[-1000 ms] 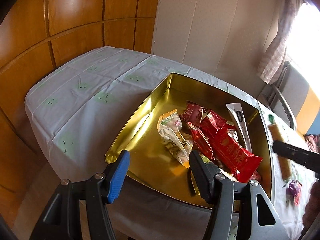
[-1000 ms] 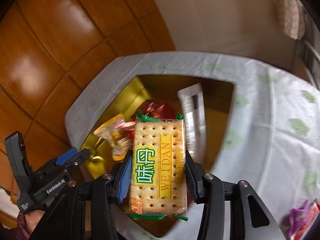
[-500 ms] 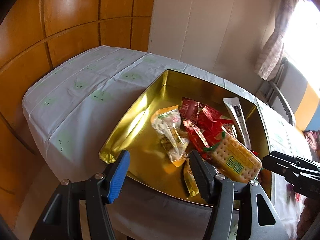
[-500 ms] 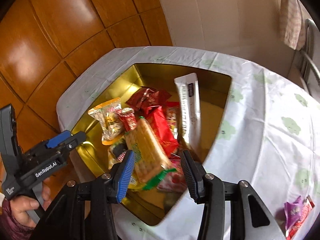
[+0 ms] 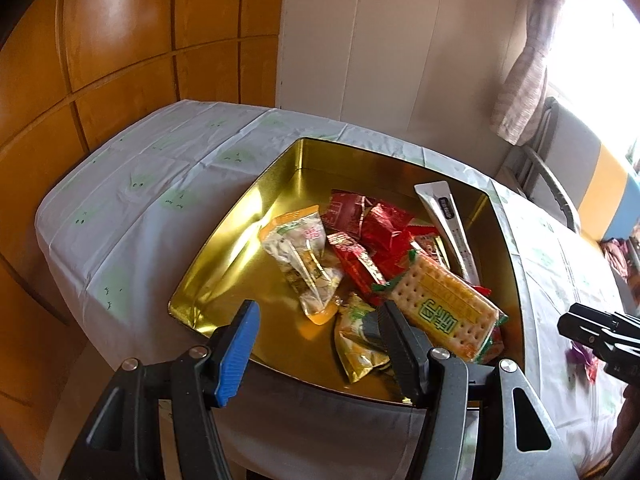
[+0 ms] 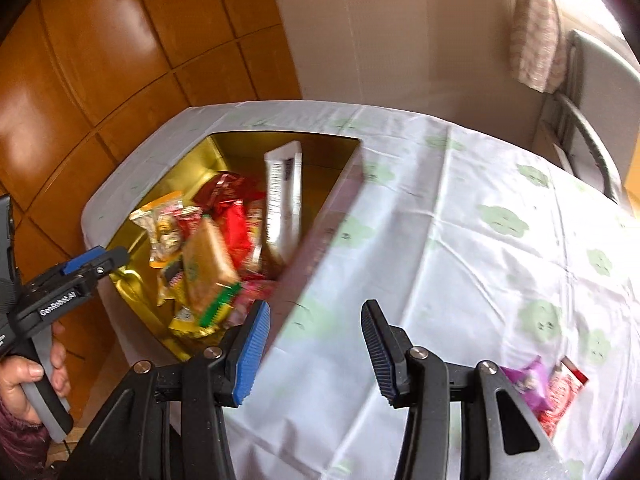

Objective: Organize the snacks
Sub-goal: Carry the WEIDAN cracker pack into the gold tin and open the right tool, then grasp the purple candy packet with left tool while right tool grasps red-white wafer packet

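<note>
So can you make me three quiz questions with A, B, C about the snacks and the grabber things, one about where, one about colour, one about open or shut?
1. Where is the cracker pack?
A. On the tablecloth
B. In the gold tin, on top of other snacks
C. Between the right gripper's jaws

2. What colour is the long stick packet leaning at the tin's far side?
A. White
B. Green
C. Blue

3. How is the right gripper?
A. Shut on the crackers
B. Shut on a purple packet
C. Open, nothing between its jaws

Answers:
1 B, the crackers lie in the tin over the red packets.
2 A, it is white with a dark label.
3 C, only tablecloth shows between its jaws; the purple packet lies off to the side.
</note>
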`<state>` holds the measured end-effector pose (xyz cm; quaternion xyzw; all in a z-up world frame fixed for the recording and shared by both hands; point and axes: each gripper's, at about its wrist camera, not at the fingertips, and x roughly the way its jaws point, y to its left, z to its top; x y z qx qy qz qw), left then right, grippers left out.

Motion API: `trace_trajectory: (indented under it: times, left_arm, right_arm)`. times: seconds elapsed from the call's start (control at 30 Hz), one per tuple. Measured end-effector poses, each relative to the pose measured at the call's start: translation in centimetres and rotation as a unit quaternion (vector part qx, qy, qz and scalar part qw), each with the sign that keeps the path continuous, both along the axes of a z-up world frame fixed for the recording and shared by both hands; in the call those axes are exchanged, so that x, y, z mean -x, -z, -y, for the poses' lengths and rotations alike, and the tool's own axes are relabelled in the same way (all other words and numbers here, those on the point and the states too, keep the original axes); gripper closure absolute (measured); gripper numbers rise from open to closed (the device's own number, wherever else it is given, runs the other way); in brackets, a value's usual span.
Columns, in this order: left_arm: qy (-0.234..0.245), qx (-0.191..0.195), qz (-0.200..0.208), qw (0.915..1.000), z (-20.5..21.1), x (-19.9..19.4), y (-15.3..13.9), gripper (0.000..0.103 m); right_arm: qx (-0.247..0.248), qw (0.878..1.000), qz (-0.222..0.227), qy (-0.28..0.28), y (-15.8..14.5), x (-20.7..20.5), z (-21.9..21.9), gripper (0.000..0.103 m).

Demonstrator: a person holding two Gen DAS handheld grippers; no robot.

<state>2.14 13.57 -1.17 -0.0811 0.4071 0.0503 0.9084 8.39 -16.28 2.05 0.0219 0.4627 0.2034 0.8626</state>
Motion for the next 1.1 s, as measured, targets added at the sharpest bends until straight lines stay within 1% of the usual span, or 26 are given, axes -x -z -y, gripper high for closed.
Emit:
trace_trajectory:
  times: [0.23, 0.43, 0.57, 0.63, 0.7, 0.8, 0.87, 0.9, 0.93, 1.0, 1.1]
  left_arm:
    - [0.027, -0.019, 0.008, 0.9994, 1.9, 0.1, -0.7, 0.041]
    - [0.056, -0.03, 0.012, 0.9979, 4.0, 0.2, -1.0, 0.041]
    - [0.079, -0.041, 0.014, 0.9959, 5.8, 0.0, -1.3, 0.041]
    - [0.09, -0.044, 0.015, 0.9948, 6.5, -0.1, -1.4, 0.041]
    - [0.103, -0.048, 0.017, 0.9934, 7.5, -0.1, -1.6, 0.041]
    - [0.127, -0.053, 0.019, 0.9903, 9.2, -0.3, -2.0, 0.041]
    - [0.142, -0.059, 0.02, 0.9879, 10.4, -0.4, -2.1, 0.041]
    - [0.149, -0.061, 0.02, 0.9868, 10.9, -0.5, -2.2, 0.041]
    - [0.158, -0.064, 0.021, 0.9852, 11.6, -0.5, -2.3, 0.041]
    - [0.176, -0.069, 0.021, 0.9818, 12.9, -0.6, -2.3, 0.041]
    - [0.209, -0.069, 0.018, 0.9754, 15.1, -1.0, -2.3, 0.041]
  right_arm:
    - [0.015, 0.999, 0.01, 0.046, -0.6, 0.3, 5.1, 0.054]
    - [0.033, 0.994, 0.019, 0.101, -1.7, 0.0, 10.6, 0.054]
    - [0.056, 0.988, 0.022, 0.141, -2.1, -0.3, 14.4, 0.054]
    - [0.066, 0.985, 0.018, 0.161, -1.9, -0.7, 16.6, 0.054]
    - [0.074, 0.978, 0.009, 0.193, -1.3, -1.2, 19.0, 0.054]
    - [0.055, 0.968, -0.006, 0.246, -0.1, -1.5, 22.6, 0.054]
    - [0.022, 0.959, -0.025, 0.281, 1.0, -1.4, 24.8, 0.054]
    - [0.007, 0.954, -0.045, 0.296, 1.6, -1.5, 25.8, 0.054]
    - [-0.003, 0.95, -0.056, 0.308, 1.8, -1.5, 26.6, 0.054]
    - [-0.022, 0.946, -0.056, 0.32, 1.7, -1.3, 27.5, 0.054]
    - [-0.035, 0.943, -0.058, 0.327, 1.7, -1.2, 27.9, 0.054]
